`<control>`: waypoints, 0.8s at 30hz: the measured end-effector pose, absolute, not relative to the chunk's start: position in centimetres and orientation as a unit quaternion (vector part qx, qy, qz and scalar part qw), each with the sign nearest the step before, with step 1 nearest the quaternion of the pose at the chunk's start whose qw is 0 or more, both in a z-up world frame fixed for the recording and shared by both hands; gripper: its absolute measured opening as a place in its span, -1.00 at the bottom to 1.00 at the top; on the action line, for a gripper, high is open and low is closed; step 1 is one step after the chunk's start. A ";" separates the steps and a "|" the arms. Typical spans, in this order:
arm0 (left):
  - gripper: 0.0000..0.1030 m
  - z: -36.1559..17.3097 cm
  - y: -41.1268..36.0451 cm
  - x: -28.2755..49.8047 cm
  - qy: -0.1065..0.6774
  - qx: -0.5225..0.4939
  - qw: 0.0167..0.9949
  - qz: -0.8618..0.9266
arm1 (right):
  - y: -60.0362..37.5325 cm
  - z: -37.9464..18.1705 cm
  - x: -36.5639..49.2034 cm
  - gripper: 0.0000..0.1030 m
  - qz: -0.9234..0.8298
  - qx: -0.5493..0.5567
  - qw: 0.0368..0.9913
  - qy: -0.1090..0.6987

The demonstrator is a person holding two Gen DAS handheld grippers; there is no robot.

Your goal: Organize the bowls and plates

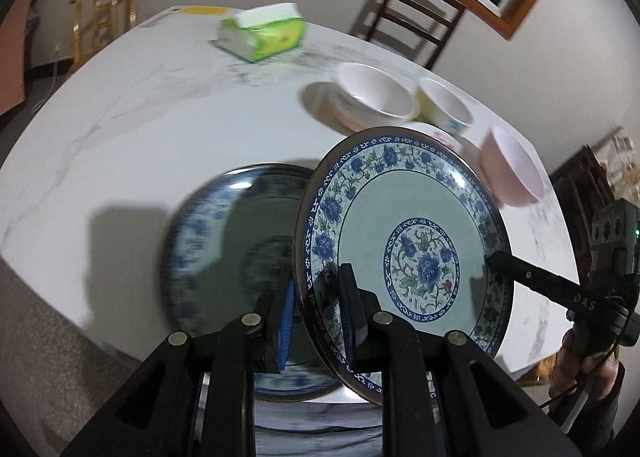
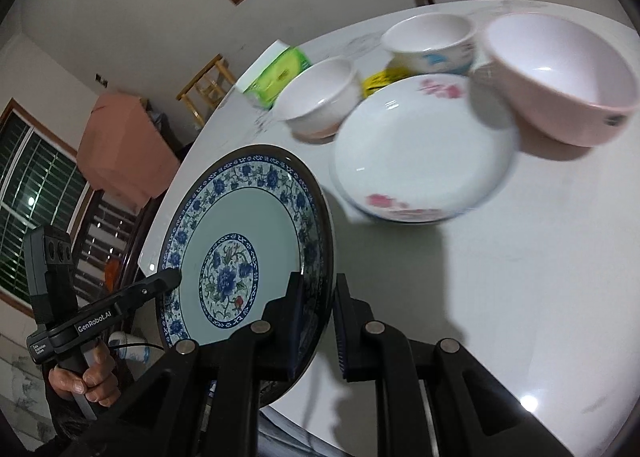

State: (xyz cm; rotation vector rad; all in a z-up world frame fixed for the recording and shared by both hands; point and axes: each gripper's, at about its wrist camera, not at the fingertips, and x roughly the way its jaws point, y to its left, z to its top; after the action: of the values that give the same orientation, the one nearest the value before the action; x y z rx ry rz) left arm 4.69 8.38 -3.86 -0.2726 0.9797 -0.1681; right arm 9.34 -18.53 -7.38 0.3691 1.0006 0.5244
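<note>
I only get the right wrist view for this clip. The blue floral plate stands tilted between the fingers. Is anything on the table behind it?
Observer: Yes. A second blue plate lies flat on the table, right behind the tilted plate.
Operator: Does the other gripper have the tilted one too?
Observer: Yes. The left gripper is closed over its rim, one blue pad on the back and one on the face.

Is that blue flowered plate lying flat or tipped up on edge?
Tipped up. The blue flowered plate stands nearly on edge, its rim pinched by the left gripper and the right gripper, above another plate.
</note>
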 end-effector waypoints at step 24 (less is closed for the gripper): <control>-0.65 -7.8 15.6 5.4 0.488 -0.175 0.855 -0.029 | -10.7 -9.3 10.3 -0.67 0.247 0.130 0.813 0.511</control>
State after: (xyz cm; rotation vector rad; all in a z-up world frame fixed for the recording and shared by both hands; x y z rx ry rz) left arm 5.44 15.62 -7.77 -0.3677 1.0256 -0.0608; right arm 10.30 -10.73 -9.31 0.2769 1.0921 0.5282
